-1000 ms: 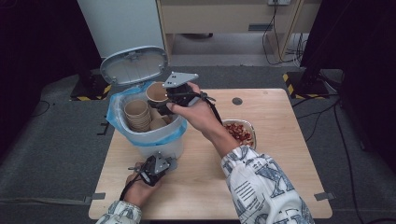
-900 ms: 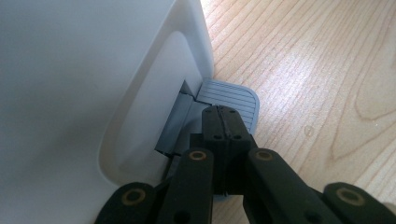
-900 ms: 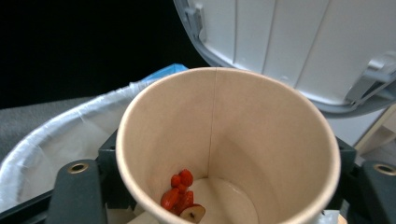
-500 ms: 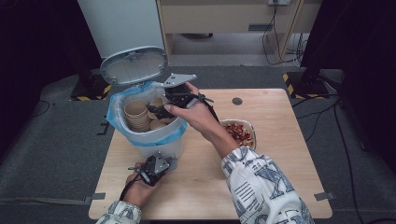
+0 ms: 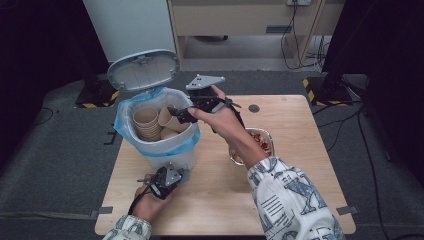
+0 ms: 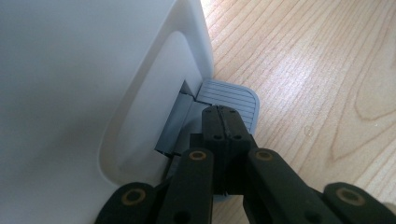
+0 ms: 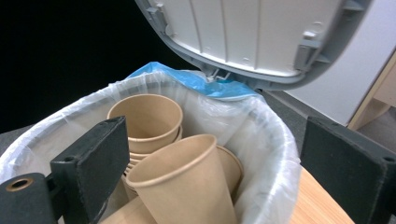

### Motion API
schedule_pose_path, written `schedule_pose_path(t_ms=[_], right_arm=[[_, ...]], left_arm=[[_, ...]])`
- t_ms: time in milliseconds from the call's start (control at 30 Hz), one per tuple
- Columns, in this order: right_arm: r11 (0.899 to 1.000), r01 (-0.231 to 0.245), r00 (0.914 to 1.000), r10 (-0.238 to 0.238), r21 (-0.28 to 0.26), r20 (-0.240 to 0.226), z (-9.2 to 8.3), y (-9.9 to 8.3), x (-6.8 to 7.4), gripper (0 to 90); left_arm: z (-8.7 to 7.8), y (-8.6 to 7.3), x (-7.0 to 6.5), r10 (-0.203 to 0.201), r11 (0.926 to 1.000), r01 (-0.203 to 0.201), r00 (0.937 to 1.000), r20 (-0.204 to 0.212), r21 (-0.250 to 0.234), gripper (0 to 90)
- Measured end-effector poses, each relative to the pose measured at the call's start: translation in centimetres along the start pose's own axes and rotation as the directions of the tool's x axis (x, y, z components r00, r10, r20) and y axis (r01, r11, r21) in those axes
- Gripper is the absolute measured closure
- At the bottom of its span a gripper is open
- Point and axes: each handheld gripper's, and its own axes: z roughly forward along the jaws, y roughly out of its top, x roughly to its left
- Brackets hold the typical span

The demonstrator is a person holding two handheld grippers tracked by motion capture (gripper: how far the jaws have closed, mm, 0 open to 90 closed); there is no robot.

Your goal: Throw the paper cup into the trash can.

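A white pedal bin (image 5: pixel 167 152) with a blue liner stands on the table, its lid (image 5: pixel 144 69) up. Inside are a stack of brown paper cups (image 5: pixel 146 122) and a loose cup (image 5: pixel 169 119) lying tilted. My right gripper (image 5: pixel 179 114) hangs open over the bin's right rim. In the right gripper view its wide-apart jaws frame the loose cup (image 7: pixel 187 182), which touches neither, with the stack (image 7: pixel 144 116) behind it. My left gripper (image 5: pixel 170 176) is at the bin's foot. Its shut tips (image 6: pixel 224 114) rest on the grey pedal (image 6: pixel 233 95).
A bowl of red food (image 5: pixel 262 142) sits on the wooden table (image 5: pixel 300 190) right of the bin, partly under the right forearm. A small dark round mark (image 5: pixel 254 108) lies near the far edge. The lid (image 7: pixel 252 32) overhangs the bin's far side.
The right gripper lowered the cup from above the rim into the bin and opened its jaws; the cup now lies loose inside. The left gripper has stayed on the pedal.
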Motion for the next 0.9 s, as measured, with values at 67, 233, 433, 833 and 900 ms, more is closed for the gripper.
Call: schedule_pose_path(t_ms=[67,233,433,833,900], right_arm=[[1.000,-0.003,1.0000,0.003,0.001,0.007,-0.3,-0.1,-0.3,8.1],[1.000,-0.009,0.9997,0.008,0.005,0.024,-0.9,-0.3,-0.9,8.0],[1.000,-0.021,0.9986,0.021,0.000,0.048,-1.9,-0.6,-1.9,8.0],[0.999,-0.041,0.9953,0.041,-0.006,0.088,-3.7,-1.3,-3.5,8.0],[0.999,-0.044,0.9947,0.044,-0.005,0.093,-4.1,-1.4,-3.8,7.9]], left_arm=[[0.0,0.0,0.0,0.000,1.0000,0.000,1.0000,0.000,0.000,89.5],[0.0,0.0,0.0,0.000,1.0000,0.000,1.0000,0.001,0.002,89.6],[0.0,0.0,0.0,0.000,1.0000,0.000,1.0000,0.001,0.002,89.6],[0.0,0.0,0.0,-0.002,1.0000,0.002,1.0000,0.002,0.000,89.6],[0.0,0.0,0.0,-0.003,1.0000,0.003,1.0000,0.003,0.000,89.5]])
